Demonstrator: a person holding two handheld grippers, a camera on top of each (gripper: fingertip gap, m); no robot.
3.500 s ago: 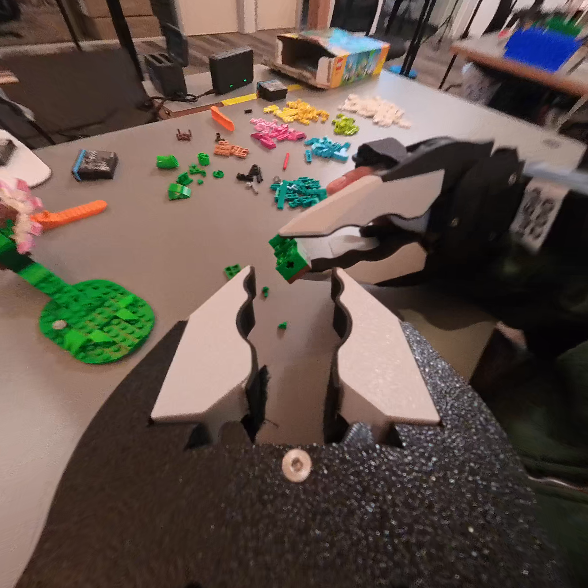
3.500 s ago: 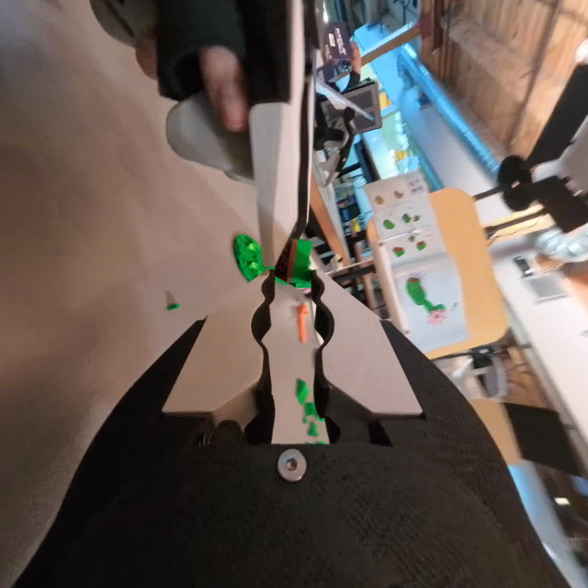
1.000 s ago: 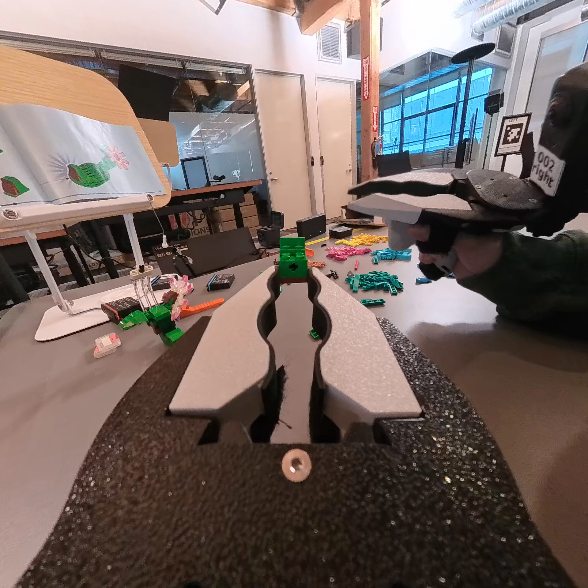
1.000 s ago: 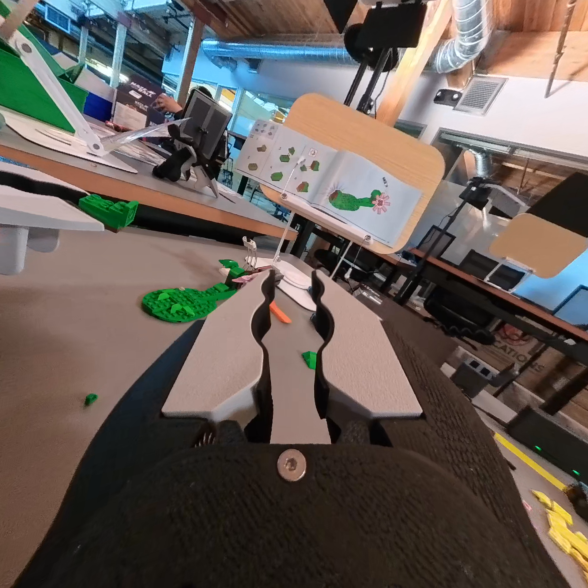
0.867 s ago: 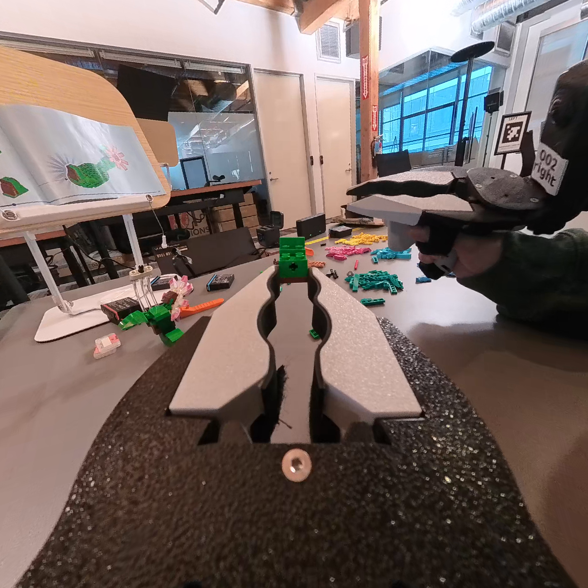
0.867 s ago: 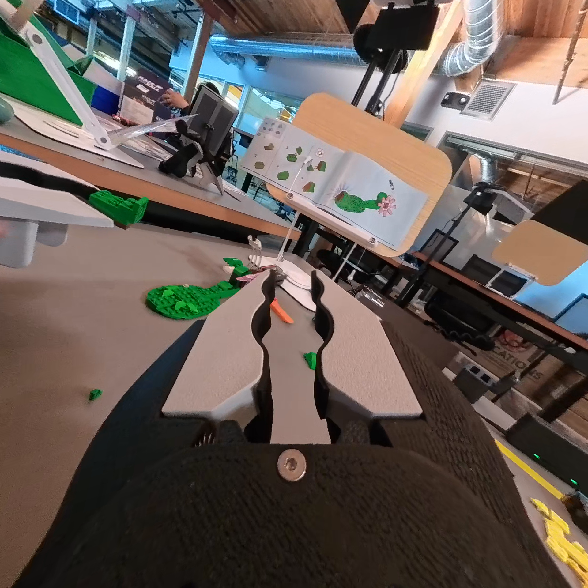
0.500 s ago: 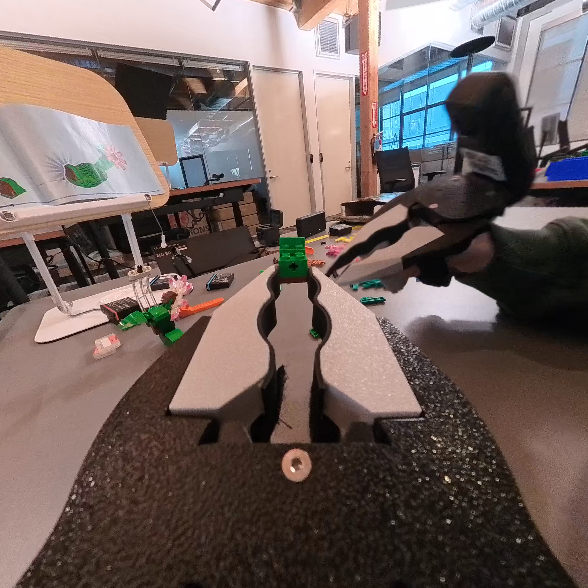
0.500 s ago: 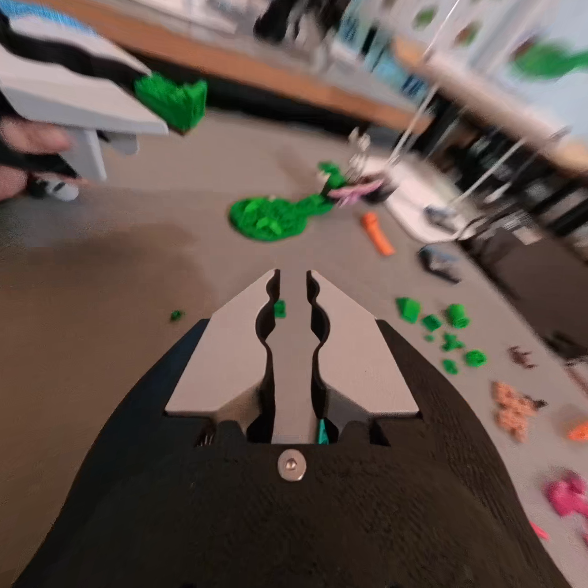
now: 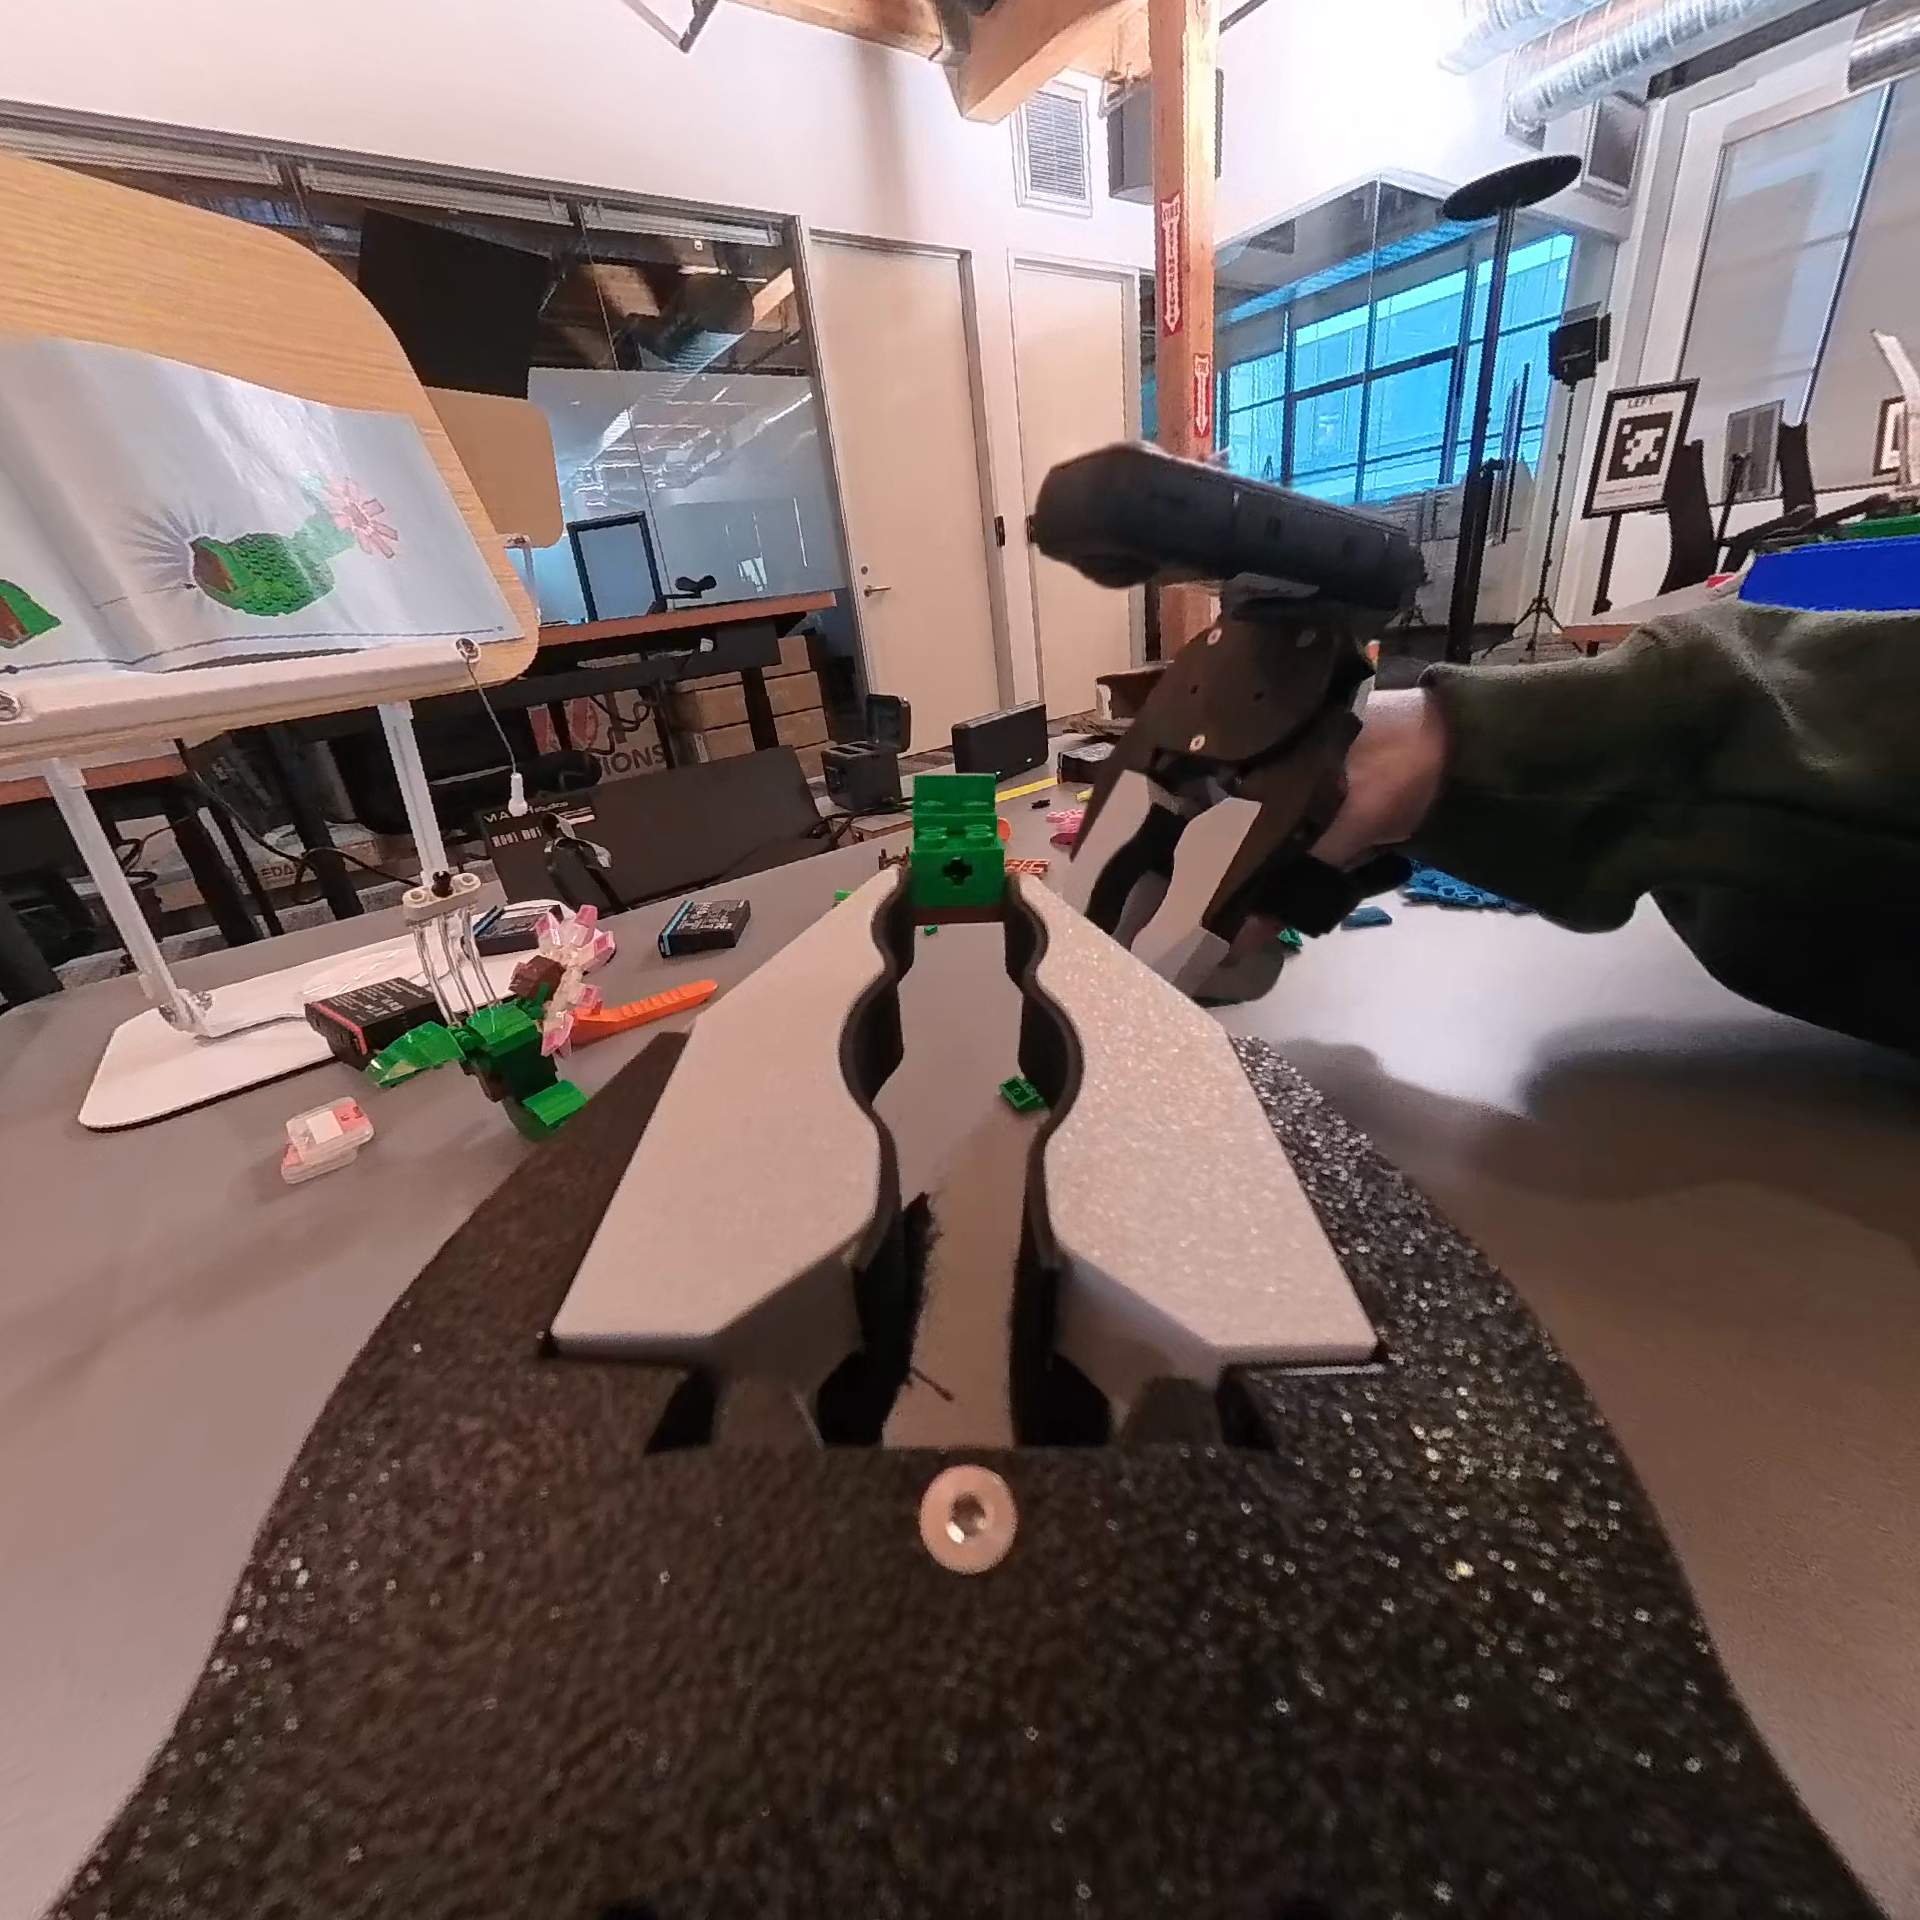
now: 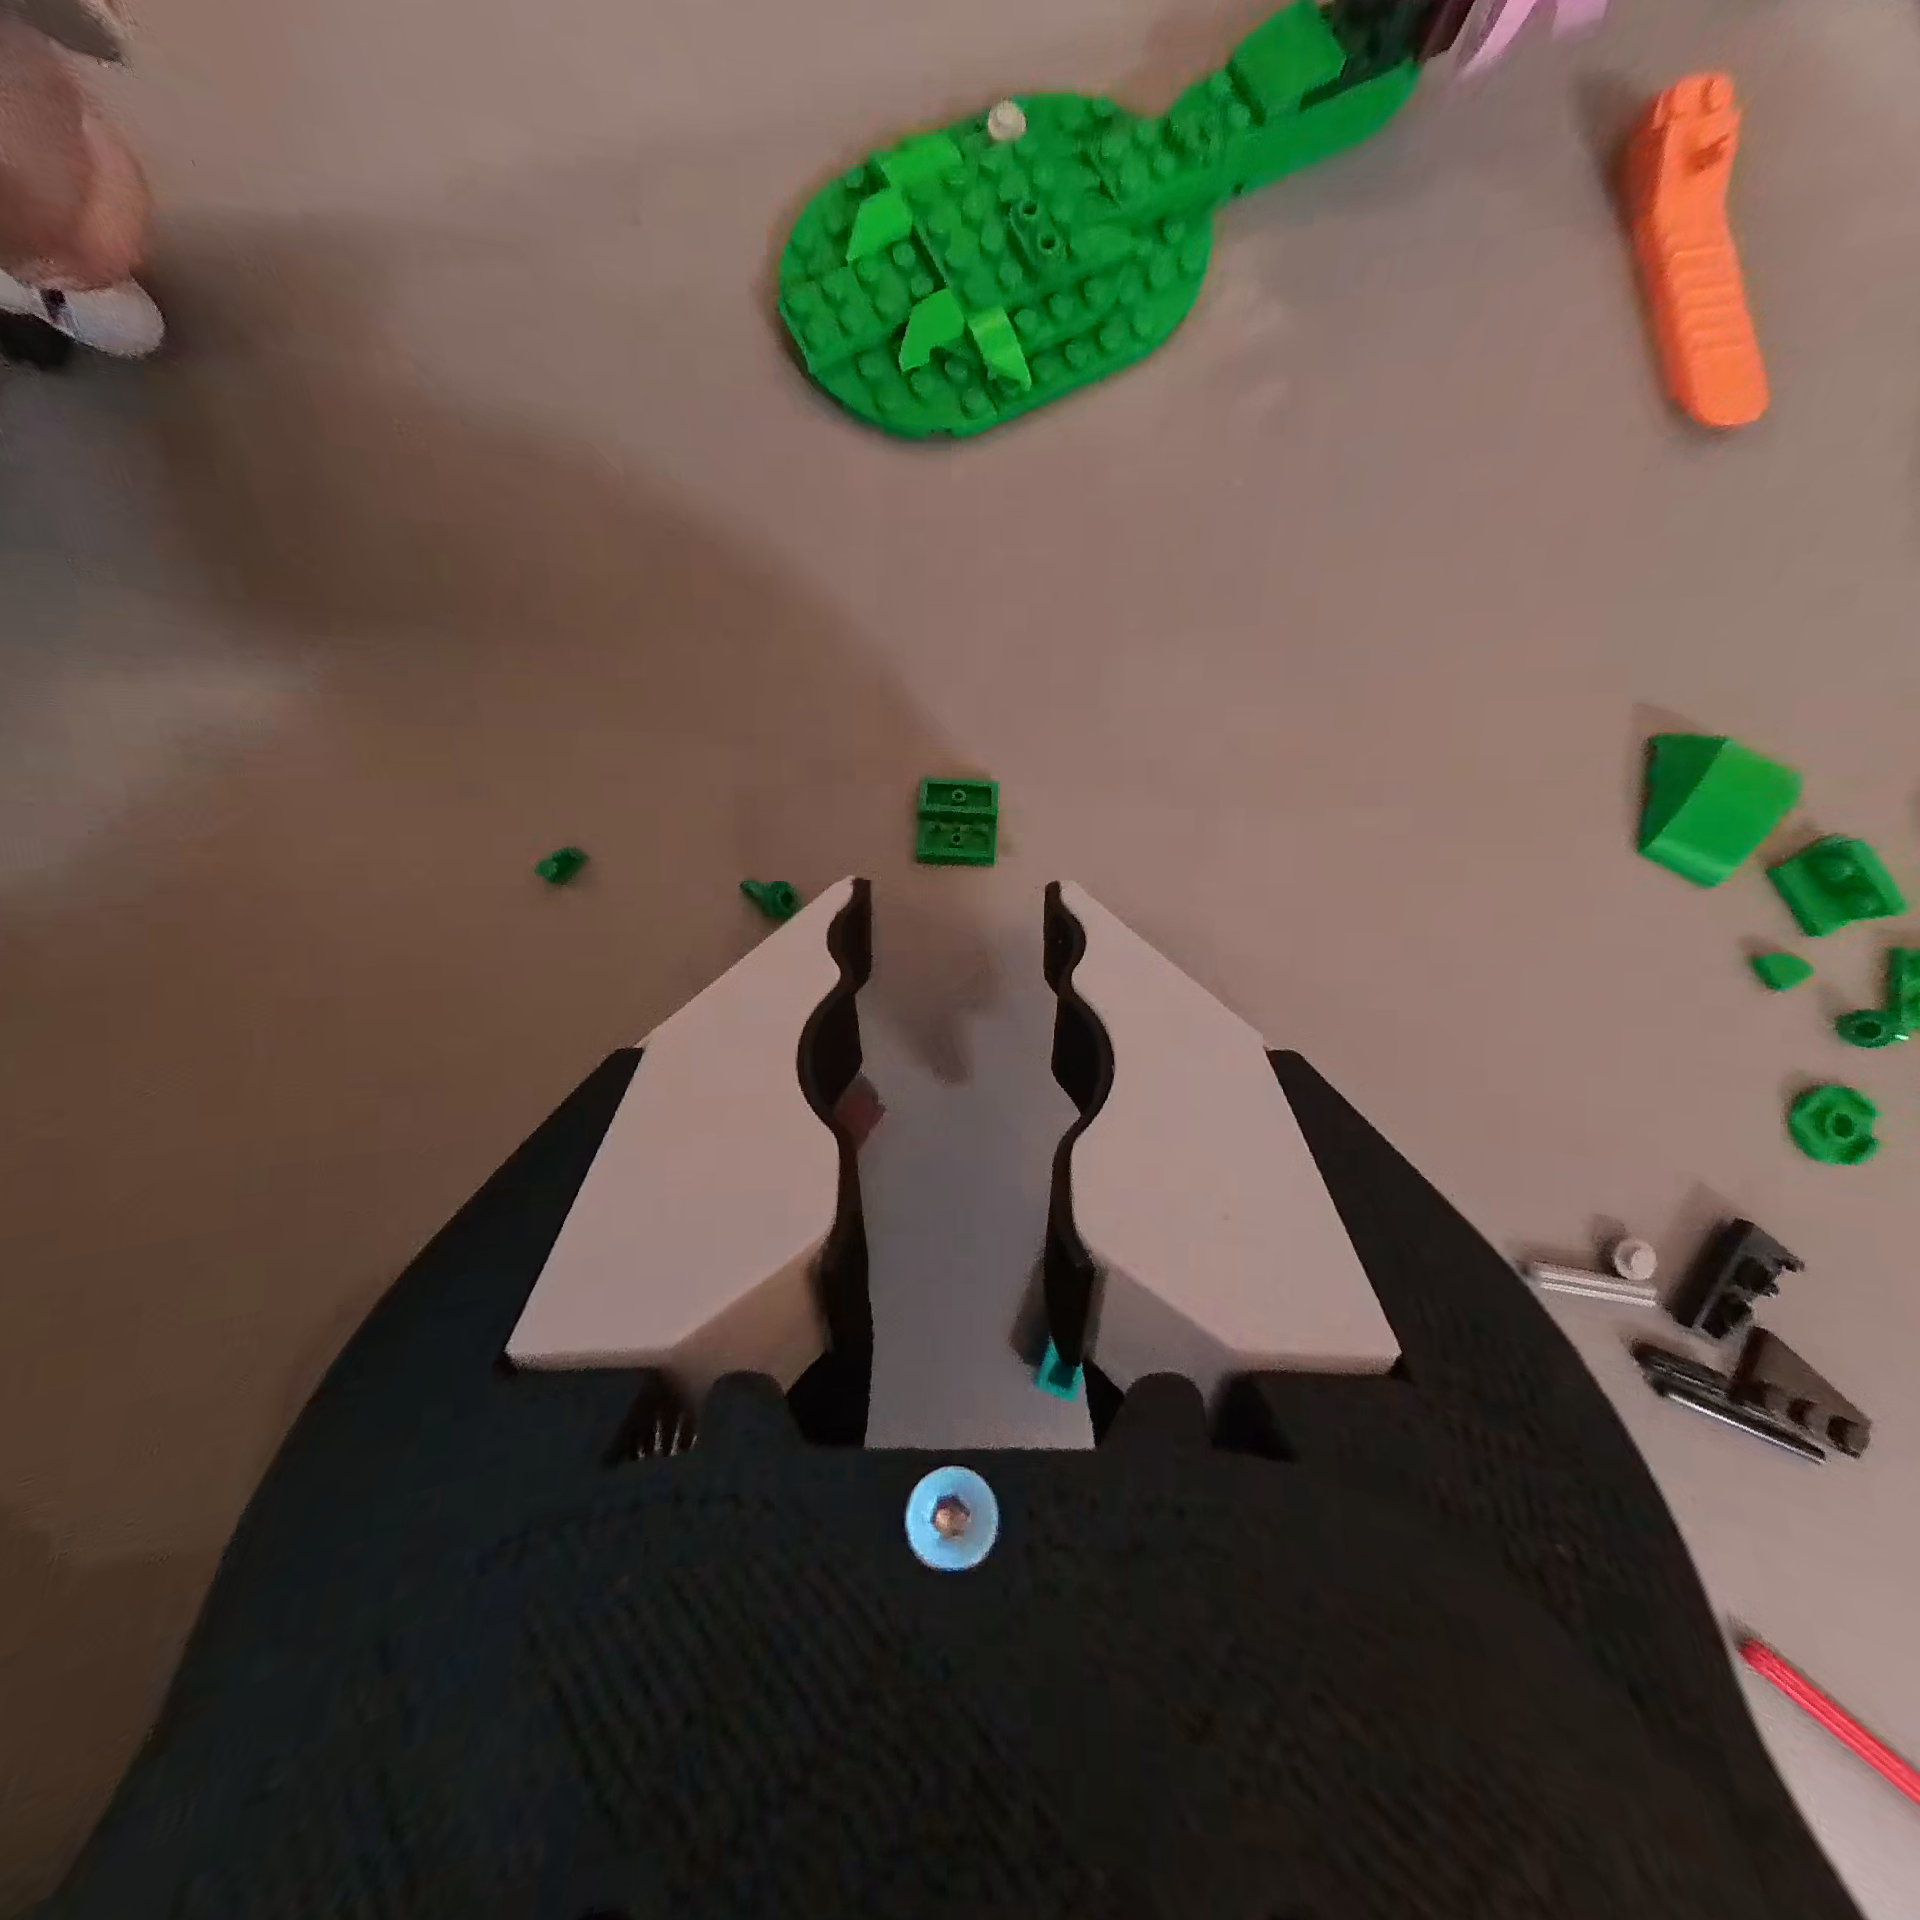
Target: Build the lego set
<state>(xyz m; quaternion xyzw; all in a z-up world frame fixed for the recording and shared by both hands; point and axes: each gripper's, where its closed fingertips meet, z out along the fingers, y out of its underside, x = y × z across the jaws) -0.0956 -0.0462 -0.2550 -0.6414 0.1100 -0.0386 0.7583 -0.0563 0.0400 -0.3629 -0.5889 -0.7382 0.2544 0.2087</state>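
A grey bench (image 9: 1558, 1195) stood in an open workshop with glass doors and windows behind it. Pinched at the tips of the left gripper (image 9: 957, 906), held above the bench, was a small green brick assembly (image 9: 957, 847) with a cross-shaped hole in its face, studs on top and a thin brown layer underneath. The right gripper (image 10: 956, 888) pointed down at the bench with its jaws apart and nothing between them, just short of a small green plate (image 10: 957, 822). Farther off lay a rounded green studded base (image 10: 997, 270) joined to a stem with a pink flower (image 9: 566, 961). An orange brick separator (image 10: 1694, 249) lay beside it. Loose green pieces (image 10: 1714, 805) and black parts (image 10: 1745, 1340) were scattered to the right. An instruction booklet (image 9: 229, 540) rested open on a wooden stand. No containers could be made out.
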